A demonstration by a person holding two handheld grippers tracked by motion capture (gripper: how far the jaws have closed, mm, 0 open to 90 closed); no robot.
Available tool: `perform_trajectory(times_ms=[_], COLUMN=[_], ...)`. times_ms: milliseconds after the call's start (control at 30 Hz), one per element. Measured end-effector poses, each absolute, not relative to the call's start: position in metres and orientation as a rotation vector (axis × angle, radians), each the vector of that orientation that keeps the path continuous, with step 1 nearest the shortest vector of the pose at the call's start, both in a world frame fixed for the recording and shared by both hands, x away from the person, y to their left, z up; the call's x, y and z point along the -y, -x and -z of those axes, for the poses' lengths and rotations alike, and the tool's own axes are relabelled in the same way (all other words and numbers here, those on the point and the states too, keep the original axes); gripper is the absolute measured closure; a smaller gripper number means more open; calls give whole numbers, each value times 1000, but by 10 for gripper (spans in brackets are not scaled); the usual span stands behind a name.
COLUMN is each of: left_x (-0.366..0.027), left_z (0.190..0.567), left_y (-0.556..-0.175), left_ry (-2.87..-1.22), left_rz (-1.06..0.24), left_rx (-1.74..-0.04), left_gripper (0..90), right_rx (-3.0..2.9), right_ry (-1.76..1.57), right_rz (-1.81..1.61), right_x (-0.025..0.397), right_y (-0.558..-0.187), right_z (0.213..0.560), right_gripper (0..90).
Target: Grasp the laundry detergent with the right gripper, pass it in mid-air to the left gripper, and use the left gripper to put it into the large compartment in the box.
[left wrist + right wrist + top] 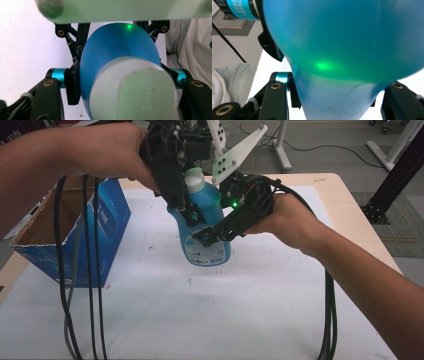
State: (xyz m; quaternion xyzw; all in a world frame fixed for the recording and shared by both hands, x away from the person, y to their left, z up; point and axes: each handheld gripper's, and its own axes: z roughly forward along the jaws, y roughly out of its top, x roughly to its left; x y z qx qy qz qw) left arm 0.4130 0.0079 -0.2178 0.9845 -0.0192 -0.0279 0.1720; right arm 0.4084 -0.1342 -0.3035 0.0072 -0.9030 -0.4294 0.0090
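Observation:
A blue detergent bottle point(209, 200) with a white cap point(195, 181) stands roughly upright over the white table cover point(225, 310); I cannot tell whether its base touches. My left gripper point(191, 216) comes down from the upper left and is shut on the bottle's upper body. In the left gripper view the cap point(132, 95) and blue shoulder point(117, 50) lie between its jaws point(122, 80). My right gripper point(207, 237) reaches in from the right, shut on the lower body by the label. The bottle point(342, 40) sits between its jaws point(339, 97).
An open blue cardboard box point(107, 220) stands at the left of the table. Black cables point(95, 310) hang from the left gripper in front of it; another cable point(327, 320) trails under the right forearm. White frame legs point(280, 145) stand beyond the far edge.

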Motion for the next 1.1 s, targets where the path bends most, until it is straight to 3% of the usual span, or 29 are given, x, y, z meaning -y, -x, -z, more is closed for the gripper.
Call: perform_trajectory(times_ms=[400, 567, 600, 767, 800, 1100], left_x=[-8, -10, -11, -19, -21, -43], left_z=[217, 215, 215, 208, 206, 185], left_y=[-411, -412, -412, -412, -412, -410], left_ry=[-2788, -2783, -2789, -2801, -2808, -2808], left_rz=[70, 105, 110, 115, 111, 49], left_rx=[67, -25, -48, -107, -111, -219], left_gripper=[378, 380, 380, 380, 380, 380], right_rx=[2812, 2787, 2797, 2796, 2807, 2836], right_ry=[-29, -21, 0, 42, 57, 167], right_rz=[1347, 1363, 1351, 1291, 1285, 1195], right_x=[135, 134, 134, 137, 138, 158], right_y=[-407, -407, -407, -408, -407, -407], right_z=[303, 303, 303, 308, 309, 304], right_gripper=[464, 443, 303, 192, 102, 105])
